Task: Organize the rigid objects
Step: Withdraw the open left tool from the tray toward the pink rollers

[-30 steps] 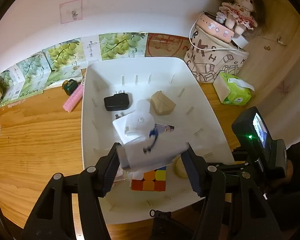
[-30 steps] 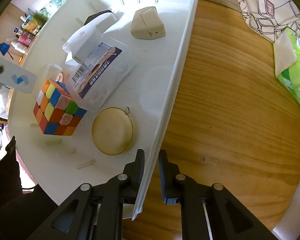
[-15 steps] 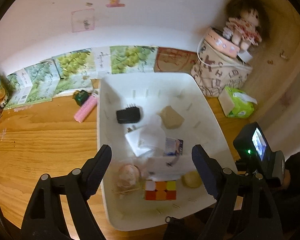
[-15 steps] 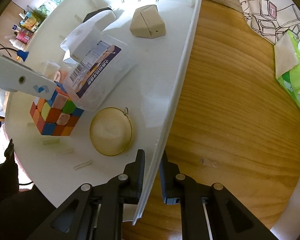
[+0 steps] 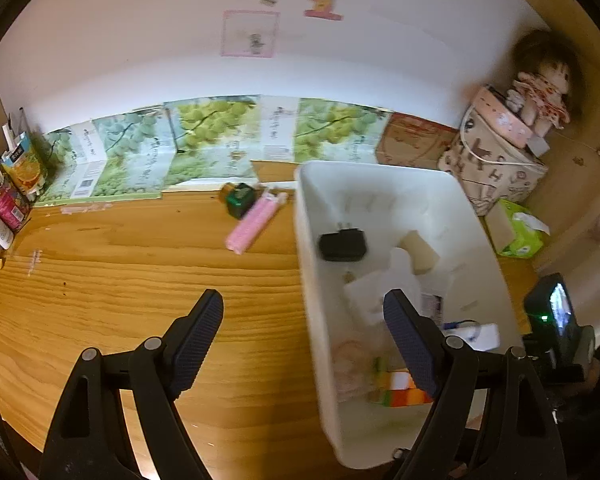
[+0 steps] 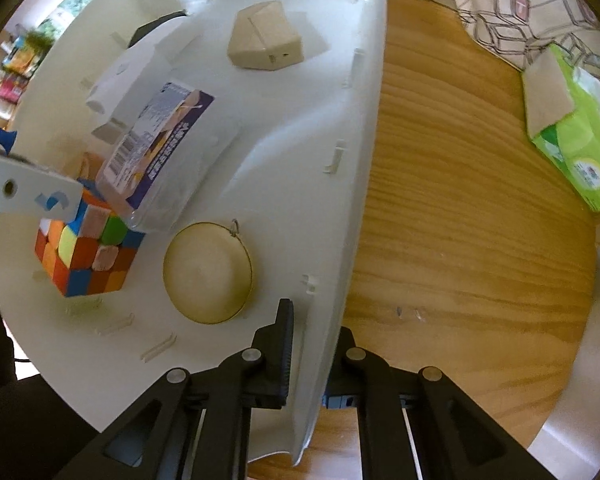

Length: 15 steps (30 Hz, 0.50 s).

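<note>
Pinching bin wall — right claw; left claw wide, empty.

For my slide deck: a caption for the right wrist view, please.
Right gripper clamps the white bin wall; puzzle cube and clear box inside.
</note>
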{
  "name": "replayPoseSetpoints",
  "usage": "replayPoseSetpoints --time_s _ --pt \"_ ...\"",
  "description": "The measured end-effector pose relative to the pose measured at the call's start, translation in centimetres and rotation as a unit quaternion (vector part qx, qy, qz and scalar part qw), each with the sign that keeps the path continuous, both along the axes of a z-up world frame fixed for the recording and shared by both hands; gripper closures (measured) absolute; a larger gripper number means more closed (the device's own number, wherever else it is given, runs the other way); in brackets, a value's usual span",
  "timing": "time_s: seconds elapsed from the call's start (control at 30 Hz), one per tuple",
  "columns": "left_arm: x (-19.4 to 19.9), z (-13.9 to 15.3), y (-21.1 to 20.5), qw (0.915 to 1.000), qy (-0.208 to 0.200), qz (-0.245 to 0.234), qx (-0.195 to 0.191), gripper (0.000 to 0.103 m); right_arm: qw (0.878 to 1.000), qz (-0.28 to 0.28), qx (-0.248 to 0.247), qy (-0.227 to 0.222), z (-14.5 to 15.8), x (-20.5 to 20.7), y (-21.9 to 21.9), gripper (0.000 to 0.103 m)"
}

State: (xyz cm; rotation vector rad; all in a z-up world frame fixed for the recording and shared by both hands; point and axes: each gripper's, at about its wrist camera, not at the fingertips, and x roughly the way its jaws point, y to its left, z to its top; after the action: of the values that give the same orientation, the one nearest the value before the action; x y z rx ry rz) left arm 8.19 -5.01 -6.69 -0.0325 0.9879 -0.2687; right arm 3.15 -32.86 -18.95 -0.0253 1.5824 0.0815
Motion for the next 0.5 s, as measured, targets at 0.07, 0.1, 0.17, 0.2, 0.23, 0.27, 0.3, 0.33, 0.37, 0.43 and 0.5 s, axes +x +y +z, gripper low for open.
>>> replayPoseSetpoints --time_s 0.07,0.1,0.17,0.2,0.23,0.27,0.3,0.33,0.37,0.43,0.5 --pt "0.5 -0.2 0.8 1.0000 0.002 0.001 0.001 0.018 1.000 -0.012 -0.007 0.001 0.0 0.1 0.0 0.093" --pt "0.8 -0.3 1.3 1.0000 0.002 0.001 0.002 0.018 1.000 -0.019 -0.011 0.002 0.0 0.2 0.0 0.093" --pt "1.3 -0.5 2.1 1.0000 0.004 0.000 0.004 0.018 0.999 -0.033 -0.017 0.003 0.1 0.2 0.0 0.093" --pt "1.7 -0.6 2.5 1.0000 0.005 0.000 0.007 0.018 0.999 -0.038 -0.019 0.004 0.1 0.3 0.0 0.093" --pt "2.1 -0.8 2.9 0.9999 0.006 -0.001 0.011 0.018 0.999 -0.045 -0.022 0.005 0.1 0.3 -0.1 0.093" --pt "2.4 -0.9 3.2 0.9999 0.007 -0.002 0.013 0.018 0.998 -0.052 -0.025 0.006 0.1 0.3 0.0 0.093" --pt "2.8 -1.2 3.6 0.9999 0.009 -0.004 0.015 0.018 0.998 -0.057 -0.028 0.007 0.0 0.3 0.0 0.093" --pt "3.1 -1.3 3.9 0.9998 0.010 -0.004 0.016 0.018 0.997 -0.065 -0.032 0.008 0.0 0.3 0.1 0.093" --pt "3.4 -1.4 4.1 0.9997 0.012 -0.005 0.020 0.018 0.997 -0.069 -0.034 0.009 -0.1 0.1 0.0 0.093" --pt "4.1 -1.7 4.5 0.9995 0.014 -0.009 0.026 0.018 0.996 -0.079 -0.039 0.011 -0.2 -0.2 -0.1 0.093" --pt "4.7 -2.0 4.9 0.9994 0.018 -0.013 0.028 0.018 0.995 -0.089 -0.044 0.013 -0.2 -0.4 -0.1 0.093"
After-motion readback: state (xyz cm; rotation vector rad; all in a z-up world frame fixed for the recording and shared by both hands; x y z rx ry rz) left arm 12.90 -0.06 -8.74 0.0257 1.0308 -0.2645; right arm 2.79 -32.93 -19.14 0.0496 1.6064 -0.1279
